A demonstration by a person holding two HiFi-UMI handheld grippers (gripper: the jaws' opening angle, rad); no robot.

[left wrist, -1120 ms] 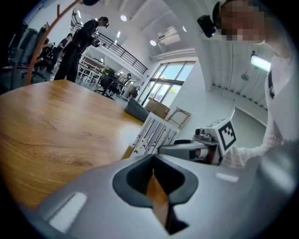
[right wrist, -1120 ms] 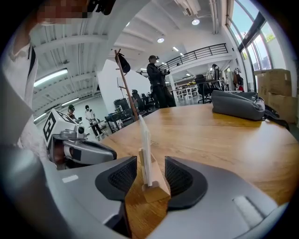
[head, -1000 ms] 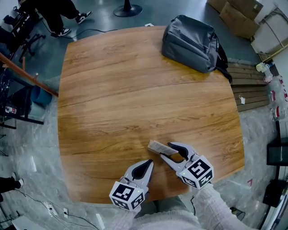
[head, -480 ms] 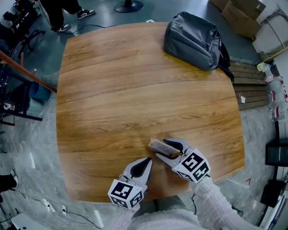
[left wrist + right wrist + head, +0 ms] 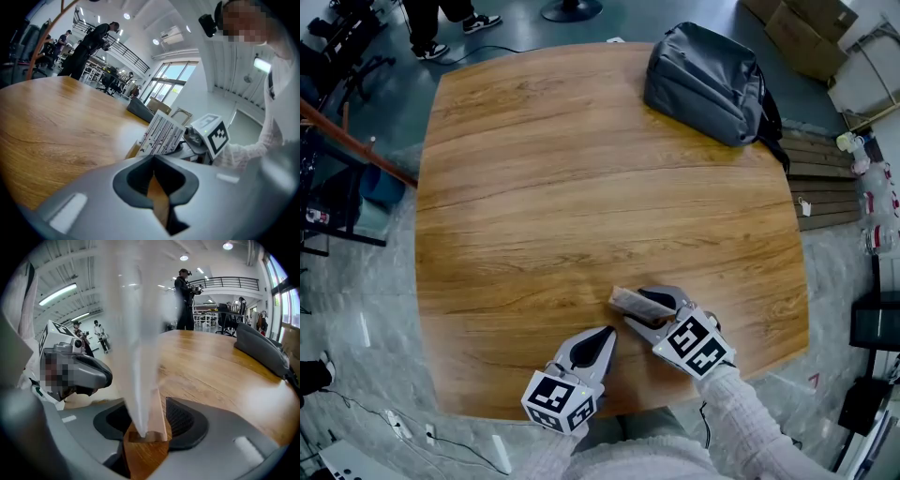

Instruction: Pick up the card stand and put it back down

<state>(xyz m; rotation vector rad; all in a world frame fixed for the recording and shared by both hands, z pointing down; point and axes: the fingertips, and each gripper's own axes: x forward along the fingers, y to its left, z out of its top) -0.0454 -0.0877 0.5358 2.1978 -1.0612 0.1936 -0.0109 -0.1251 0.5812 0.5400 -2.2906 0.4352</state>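
Lower and rolled over a little compared with a second ago, the right gripper now sits close above the bench, and its jaws have just been opening. They stand released. The wooden base of the card stand is between the pads, but I see no squeeze on it. The clear card holder rises out of that base, right in front of my camera.

From the left gripper view, the stand's base looks to be resting on the bench, near the front edge, with its printed card leaning back. Against the earlier head view, the stand has hardly shifted on the wood.

I judge the put-down all but done. What remains is to draw the right gripper straight back along the base, so neither pad drags or tips the stand.

The left gripper hangs just beside it to the left, clenched on nothing. It takes no part.

Well apart, at the far corner of the bench, lies a grey backpack.
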